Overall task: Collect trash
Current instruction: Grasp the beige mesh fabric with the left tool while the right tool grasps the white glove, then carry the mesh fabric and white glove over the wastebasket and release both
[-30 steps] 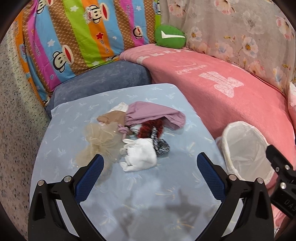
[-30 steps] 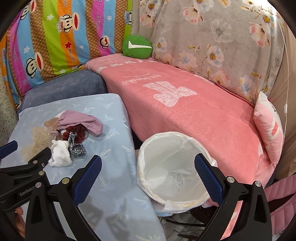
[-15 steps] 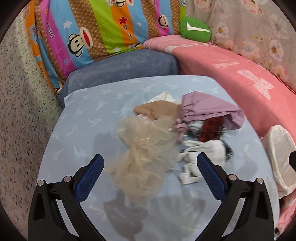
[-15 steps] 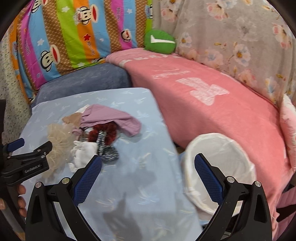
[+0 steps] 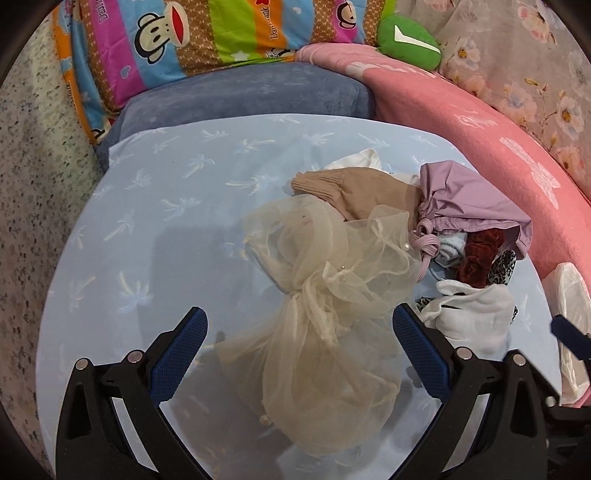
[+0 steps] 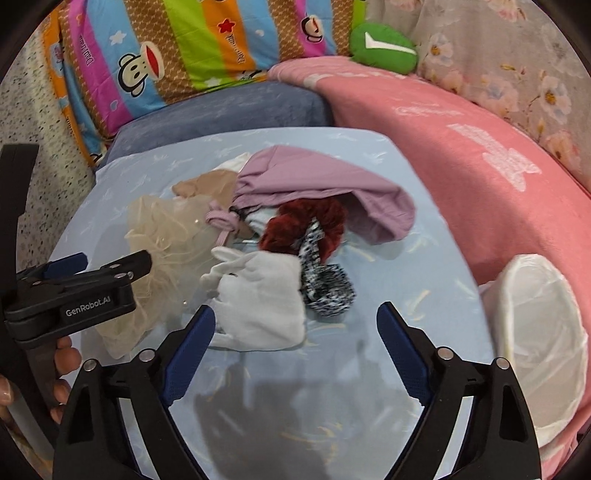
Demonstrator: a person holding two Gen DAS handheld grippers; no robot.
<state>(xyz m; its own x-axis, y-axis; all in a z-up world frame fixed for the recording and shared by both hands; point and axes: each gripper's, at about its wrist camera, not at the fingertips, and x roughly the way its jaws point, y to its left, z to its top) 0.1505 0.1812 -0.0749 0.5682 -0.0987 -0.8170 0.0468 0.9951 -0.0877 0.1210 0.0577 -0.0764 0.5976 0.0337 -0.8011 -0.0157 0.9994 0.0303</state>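
Observation:
A heap of cloth scraps lies on the light blue table [image 5: 155, 221]: beige tulle [image 5: 325, 295], tan sock [image 5: 354, 188], lilac bag [image 5: 465, 199], red scrunchie [image 6: 306, 225], black-and-white fabric [image 6: 325, 284], white cloth [image 6: 262, 295]. My left gripper [image 5: 300, 336] is open, its fingers either side of the tulle. My right gripper [image 6: 296, 334] is open just in front of the white cloth [image 5: 476, 317]. A white-lined bin [image 6: 539, 332] stands at the table's right edge.
A pink-covered couch [image 6: 480, 147] curves along the right behind the bin. A grey-blue cushion [image 5: 243, 92] and striped monkey-print fabric [image 5: 207, 33] lie behind the table. A green cushion [image 6: 384, 48] rests at the back. A speckled floor [image 5: 33, 177] is to the left.
Both grippers have swung left and down toward the heap. The left now straddles the tulle; the right has turned from the bin to the white cloth.

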